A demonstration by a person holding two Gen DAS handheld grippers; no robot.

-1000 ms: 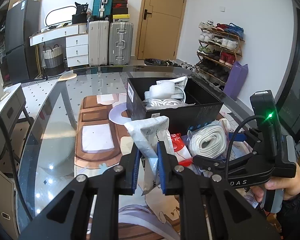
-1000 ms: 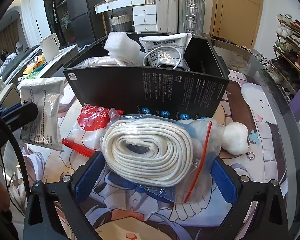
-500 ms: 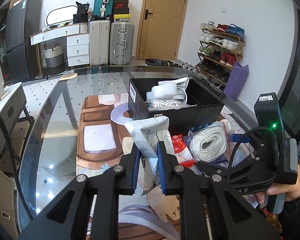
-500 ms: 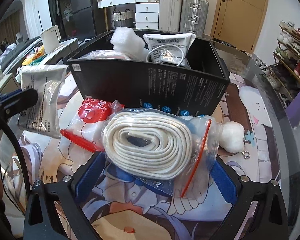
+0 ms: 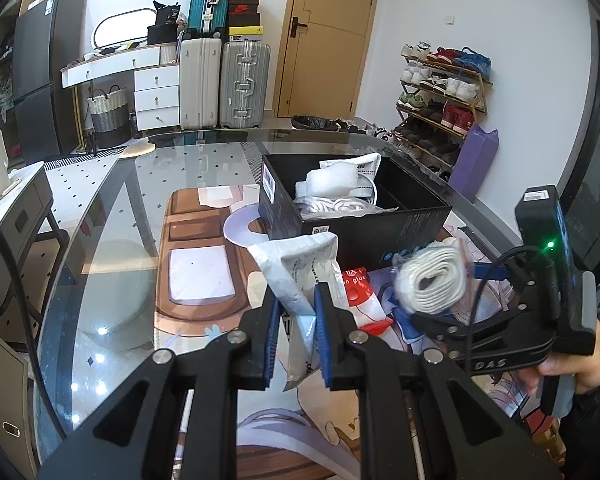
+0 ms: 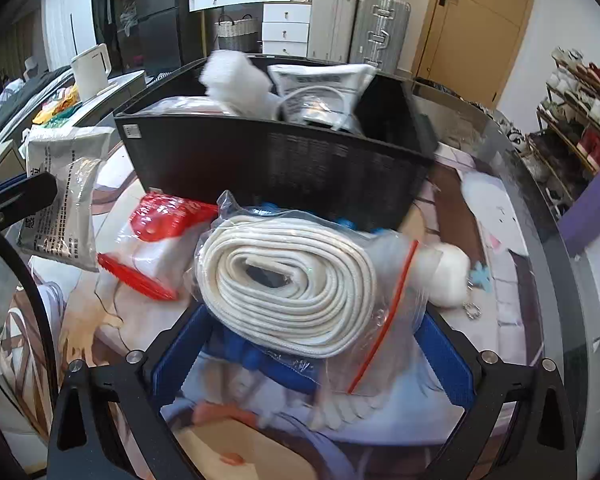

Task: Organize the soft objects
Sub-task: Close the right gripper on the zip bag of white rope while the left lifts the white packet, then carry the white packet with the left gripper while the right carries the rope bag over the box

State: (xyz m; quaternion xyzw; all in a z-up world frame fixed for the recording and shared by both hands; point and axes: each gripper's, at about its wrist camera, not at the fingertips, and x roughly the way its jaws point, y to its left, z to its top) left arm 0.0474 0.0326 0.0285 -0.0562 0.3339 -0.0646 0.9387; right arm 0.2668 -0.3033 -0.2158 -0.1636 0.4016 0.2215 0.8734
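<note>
A: Where do things stand?

B: The left gripper (image 5: 296,322) has its fingers clamped on a white packet (image 5: 300,276), held up above the printed mat (image 5: 196,248) in front of the black box (image 5: 356,216). The box sits on the mat near the far edge of the glass table (image 5: 100,216) and already holds a white foam piece (image 6: 236,80), another packet (image 6: 320,88) and a cable.

A: And the right one?

B: The right gripper (image 6: 312,344) has its fingers spread wide on either side of a clear bag with a coil of white rope (image 6: 288,280). The bag lies just in front of the box's near wall. I cannot tell whether the pads press on it; there looks to be a gap on both sides, so I read the fingers as apart and the bag as not yet gripped.

A: How should the pick go?

B: Close across the coil itself, not just the loose plastic, or the bag will likely slide out. Keep the fingers low so they catch the rope's bulk, then lift high enough to clear the box wall before moving over the free right-hand part of the box.

A: Anything in the way?

B: A red and white pouch (image 6: 156,248) touches the bag on its left, and a white pompom (image 6: 452,276) lies just beside it on the right. A slow, centred squeeze should avoid dragging either.
</note>
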